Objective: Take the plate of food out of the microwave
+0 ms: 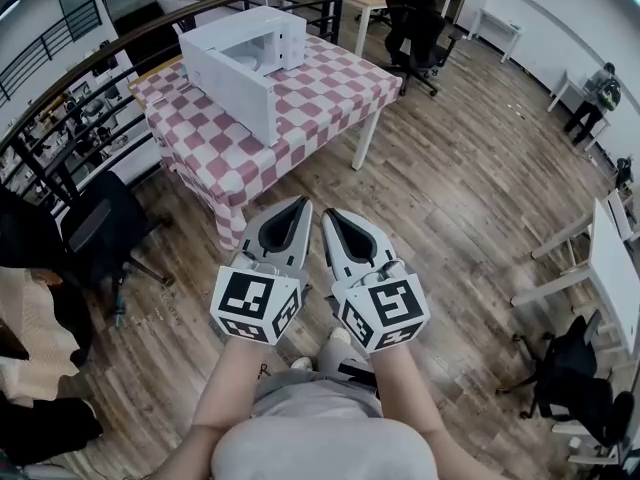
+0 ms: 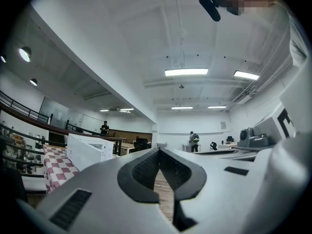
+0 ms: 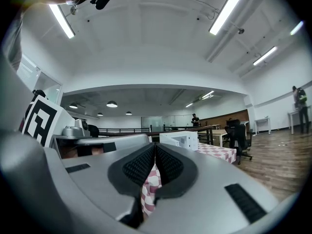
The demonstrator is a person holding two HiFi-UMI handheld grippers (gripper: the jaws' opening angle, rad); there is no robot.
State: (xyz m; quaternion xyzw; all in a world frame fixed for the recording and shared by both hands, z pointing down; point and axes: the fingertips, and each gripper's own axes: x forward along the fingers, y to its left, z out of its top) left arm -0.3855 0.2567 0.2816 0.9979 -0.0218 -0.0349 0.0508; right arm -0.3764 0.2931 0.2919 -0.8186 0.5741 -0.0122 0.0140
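Showing both grippers held side by side and level above the wooden floor (image 1: 450, 188), close to the person. Left gripper (image 1: 299, 205): jaws closed tip to tip, nothing between them. Right gripper (image 1: 329, 214): jaws likewise pressed together and empty. The white microwave (image 1: 245, 58) stands on the table (image 1: 330, 93) with the red-and-white checked cloth, far and to the left, well apart from both grippers. Its interior cannot be made out, so the plate's place cannot be told. A black office chair (image 1: 100, 228) stands near-left of the table.
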